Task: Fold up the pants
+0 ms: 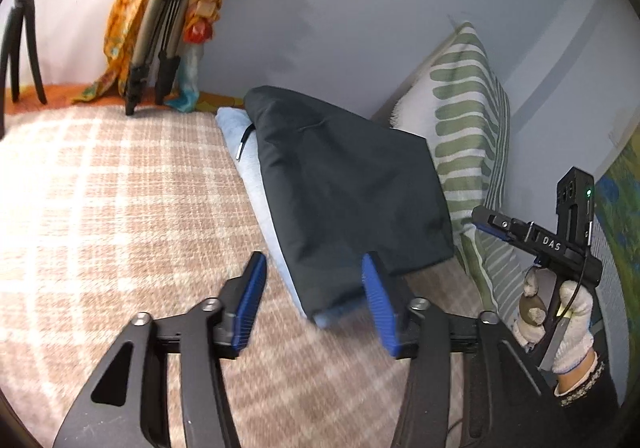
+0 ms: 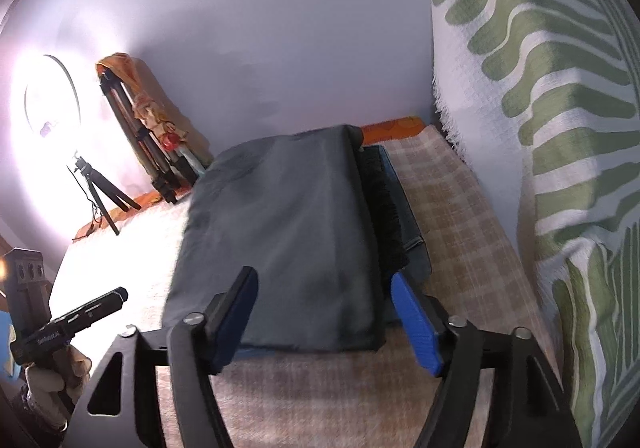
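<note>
1. Gaping with nothing between its blue pads, the left tool (image 1: 314, 298) hangs over the bed.
2. The right tool (image 2: 324, 314) likewise stands open and empty.
3. Folded dark grey fabric pants (image 2: 280, 232) lie on the beige checked blanket (image 1: 120, 207), atop a pale blue folded garment (image 1: 256, 199), near the green-striped white pillow (image 1: 468, 127).

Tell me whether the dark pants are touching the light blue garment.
Touching. The left wrist view shows the dark pants lying folded on top of the light blue garment, whose edge sticks out along their left side and under the near corner.
</note>
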`<state>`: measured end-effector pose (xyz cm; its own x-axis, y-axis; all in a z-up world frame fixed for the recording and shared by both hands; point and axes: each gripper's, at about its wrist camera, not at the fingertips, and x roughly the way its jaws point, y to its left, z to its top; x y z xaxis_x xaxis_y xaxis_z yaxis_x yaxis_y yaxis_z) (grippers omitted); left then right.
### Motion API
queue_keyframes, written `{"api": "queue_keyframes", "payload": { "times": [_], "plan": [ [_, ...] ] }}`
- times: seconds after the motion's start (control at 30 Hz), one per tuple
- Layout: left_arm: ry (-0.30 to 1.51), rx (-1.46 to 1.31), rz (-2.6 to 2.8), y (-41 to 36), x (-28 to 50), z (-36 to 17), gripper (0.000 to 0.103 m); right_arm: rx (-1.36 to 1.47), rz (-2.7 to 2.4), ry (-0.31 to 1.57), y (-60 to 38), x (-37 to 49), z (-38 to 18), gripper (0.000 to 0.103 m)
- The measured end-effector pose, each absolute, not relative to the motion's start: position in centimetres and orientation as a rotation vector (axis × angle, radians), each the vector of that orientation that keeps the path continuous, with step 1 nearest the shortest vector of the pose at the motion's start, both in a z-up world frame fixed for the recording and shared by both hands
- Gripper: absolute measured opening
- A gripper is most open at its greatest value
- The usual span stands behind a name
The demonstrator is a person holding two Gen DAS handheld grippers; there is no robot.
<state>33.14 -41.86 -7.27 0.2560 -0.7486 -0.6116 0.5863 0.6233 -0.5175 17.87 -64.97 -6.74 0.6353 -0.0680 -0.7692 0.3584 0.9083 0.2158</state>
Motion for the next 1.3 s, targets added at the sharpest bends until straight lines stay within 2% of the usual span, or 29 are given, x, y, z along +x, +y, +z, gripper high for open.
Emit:
{"api": "queue_keyframes", "payload": {
  "times": [0.07, 0.17, 0.4, 0.73, 0.93, 1.3],
  "plan": [
    [0.917, -0.176, -0.917, -41.3, 32.1, -6.2, 0.053, 0.351, -0.261, 0.834, -63.9, 17.2, -5.8, 0.082],
    [0.879, -0.153, -0.916, -40.4, 30.9, -4.9, 0.061, 0.321, -0.281, 0.805, -62.0, 16.2, -4.3, 0.088],
    [0.803, -0.105, -0.902, -38.2, 27.7, -2.4, 0.072, 0.259, -0.323, 0.751, -57.7, 13.6, -1.4, 0.093],
    [0.702, -0.037, -0.880, -34.3, 23.3, 0.5, 0.080, 0.253, -0.361, 0.699, -52.7, 10.4, 0.7, 0.097],
    [0.665, -0.035, -0.869, -32.6, 21.6, 1.9, 0.080, 0.222, -0.369, 0.679, -49.5, 9.0, 1.1, 0.103],
    [0.595, -0.010, -0.893, -30.5, 18.2, 2.2, 0.080, 0.234, -0.423, 0.635, -45.7, 6.1, 0.2, 0.103]
  ]
}}
